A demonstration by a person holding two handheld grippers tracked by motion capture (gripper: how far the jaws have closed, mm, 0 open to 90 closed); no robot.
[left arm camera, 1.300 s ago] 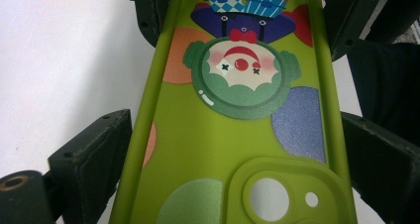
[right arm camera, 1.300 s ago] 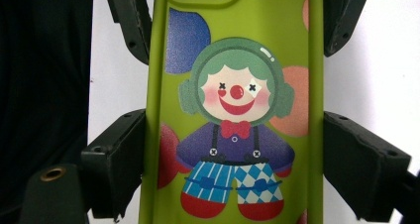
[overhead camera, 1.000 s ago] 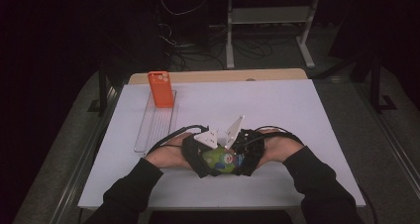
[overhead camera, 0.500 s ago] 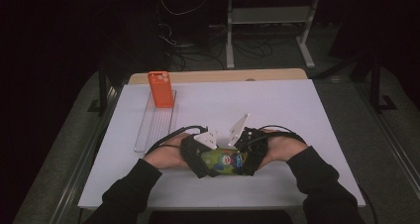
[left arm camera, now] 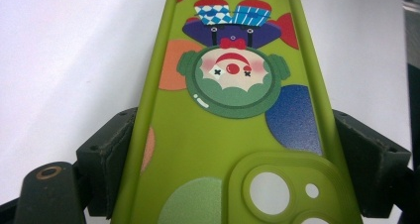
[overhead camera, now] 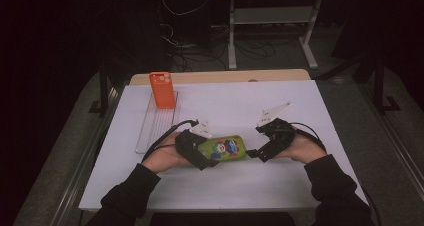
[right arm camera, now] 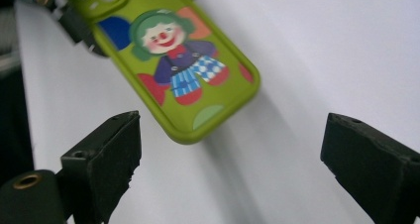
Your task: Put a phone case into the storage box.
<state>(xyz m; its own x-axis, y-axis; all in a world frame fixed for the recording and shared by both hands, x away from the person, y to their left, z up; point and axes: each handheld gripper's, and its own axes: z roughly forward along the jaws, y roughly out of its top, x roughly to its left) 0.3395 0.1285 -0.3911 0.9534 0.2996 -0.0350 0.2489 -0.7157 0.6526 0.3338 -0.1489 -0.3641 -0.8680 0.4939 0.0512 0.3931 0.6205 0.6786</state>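
Observation:
A lime-green phone case (overhead camera: 223, 147) printed with a clown is held just above the white table. My left gripper (overhead camera: 207, 153) is shut on its camera end, and its jaws have just been closing on it. In the left gripper view both pads (left arm camera: 115, 149) press the side edges of the case (left arm camera: 233, 110). My right gripper (overhead camera: 253, 153) stands open just off the case's right end; its jaws have just been opening, with nothing between them. In the right gripper view the case (right arm camera: 178, 60) floats ahead of my open right gripper (right arm camera: 233, 154), apart from it.
An orange phone case (overhead camera: 163, 90) stands upright at the far end of a clear slotted rack (overhead camera: 156, 123) on the left of the white tabletop (overhead camera: 300, 106). Dark floor, cables and a stand lie beyond the table's far edge.
My right gripper has let go of the case's end and slid right, away from it. The left gripper stays put, still holding the case.

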